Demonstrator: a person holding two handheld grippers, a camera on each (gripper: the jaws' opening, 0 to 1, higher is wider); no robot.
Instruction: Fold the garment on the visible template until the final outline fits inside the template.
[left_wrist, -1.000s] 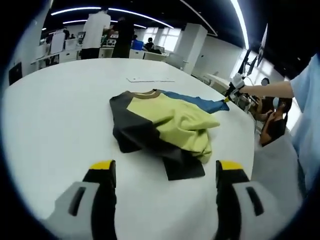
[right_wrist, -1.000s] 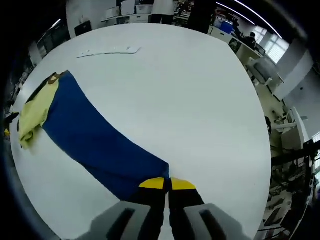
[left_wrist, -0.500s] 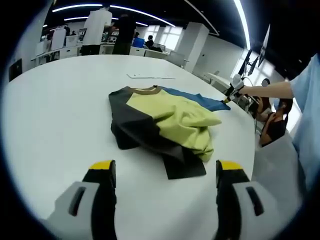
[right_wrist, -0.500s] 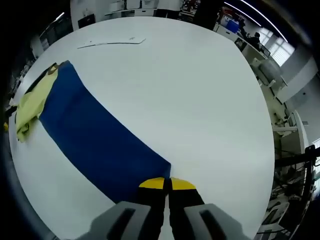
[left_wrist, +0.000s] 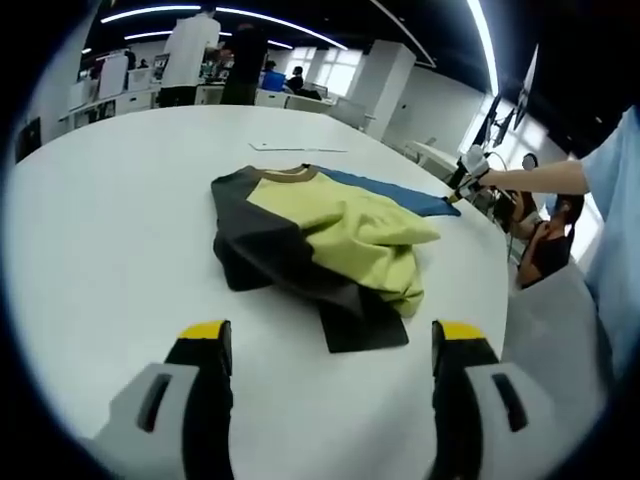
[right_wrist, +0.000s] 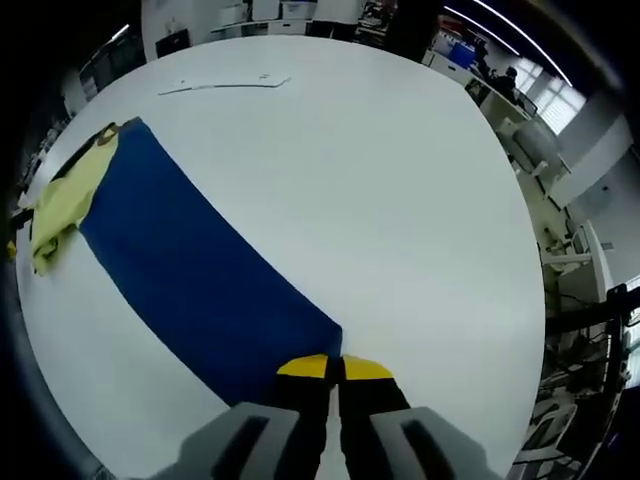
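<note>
White tabletop (left_wrist: 90, 250); right tool (right_wrist: 334, 368) pinches shirt's (left_wrist: 330, 240) blue sleeve (right_wrist: 190, 270), left tool (left_wrist: 325, 345) gapes before it, paper (right_wrist: 225, 82) beyond.

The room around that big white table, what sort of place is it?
It looks like an open-plan office or lab. Beyond the round white table with the garment are desks with screens, people standing among them, long strip lights on a dark ceiling, and windows.

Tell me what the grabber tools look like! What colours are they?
The left tool has two thick black fingers with yellow tips on pale grey bodies. The right tool looks the same: black, yellow-tipped, grey behind. The person wears a light blue sleeve.
</note>
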